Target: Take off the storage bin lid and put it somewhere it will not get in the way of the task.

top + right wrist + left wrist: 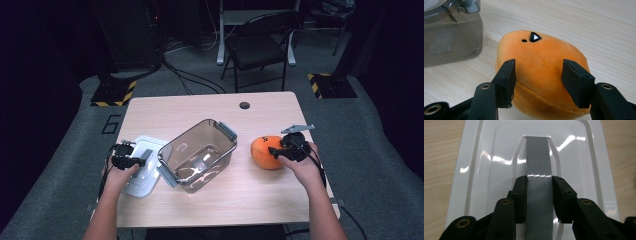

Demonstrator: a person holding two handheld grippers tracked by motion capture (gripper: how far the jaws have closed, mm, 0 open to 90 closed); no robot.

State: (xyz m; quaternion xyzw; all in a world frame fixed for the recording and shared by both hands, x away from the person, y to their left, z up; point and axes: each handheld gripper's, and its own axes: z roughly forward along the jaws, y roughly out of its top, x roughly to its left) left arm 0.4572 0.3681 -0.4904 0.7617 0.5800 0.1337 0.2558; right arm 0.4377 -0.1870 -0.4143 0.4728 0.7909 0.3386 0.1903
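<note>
Nearest the person, the left claw (539, 195) stands over the white lid (486, 182), its jaws on either side of the lid's grey strap (537, 165). The pads sit just beside the strap's edges, and whether they press it I cannot tell. The lid lies flat near the counter's (210, 200) left edge, one corner close to the front edge.

The right claw (537, 80) is partly open around the orange plush (541, 60). Its left pad touches the plush's side, while its right pad is at the other flank, so the plush is held. The plush rests on the counter at the right, well in from the right edge.

Between the hands sits the clear box (197, 155), open on top and turned at an angle. One grey latch (166, 175) is just beside the lid, and another (227, 131) points towards the plush. A gap of bare wood separates the box from the plush.

Beyond the box, the counter is free up to its far edge, apart from a cable hole (244, 105). A chair (260, 47) stands on the floor behind.
</note>
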